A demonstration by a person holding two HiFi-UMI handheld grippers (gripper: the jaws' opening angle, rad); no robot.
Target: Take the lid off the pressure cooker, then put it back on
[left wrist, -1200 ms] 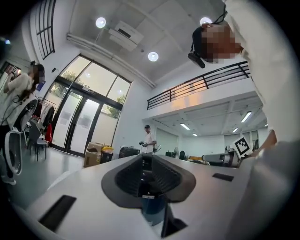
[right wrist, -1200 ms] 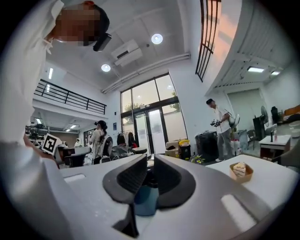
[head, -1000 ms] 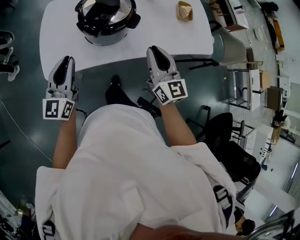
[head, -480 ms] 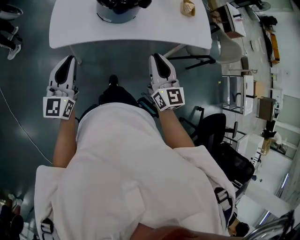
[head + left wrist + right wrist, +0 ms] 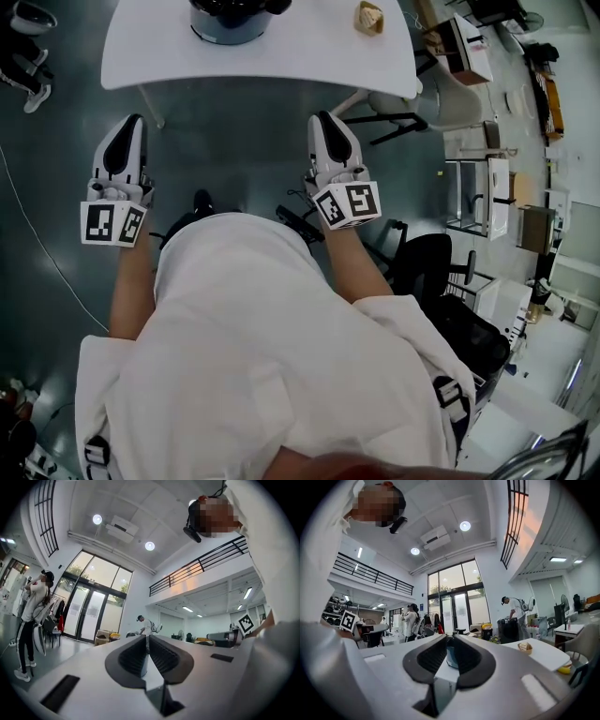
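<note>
The pressure cooker [image 5: 234,17], black on top with a grey-blue body, stands on the white table [image 5: 309,52] and is cut off by the top edge of the head view. Whether its lid is seated cannot be seen. My left gripper [image 5: 129,120] and right gripper [image 5: 323,117] hang over the dark floor, short of the table's near edge, both pointing toward it. Each one is shut with nothing held. In the right gripper view the cooker [image 5: 451,657] shows as a small blue-grey shape just past the closed jaws. The left gripper [image 5: 147,638] faces open room.
A small tan object [image 5: 369,17] lies on the table right of the cooker. A white chair [image 5: 403,103] and a black office chair [image 5: 431,262] stand at the right, with shelves beyond. Other people stand farther off in the room. A thin cable runs across the floor at the left.
The person has stepped back from the table. Table and cooker have slid toward the top of the head view, and both grippers now hang over floor instead of the table edge.
</note>
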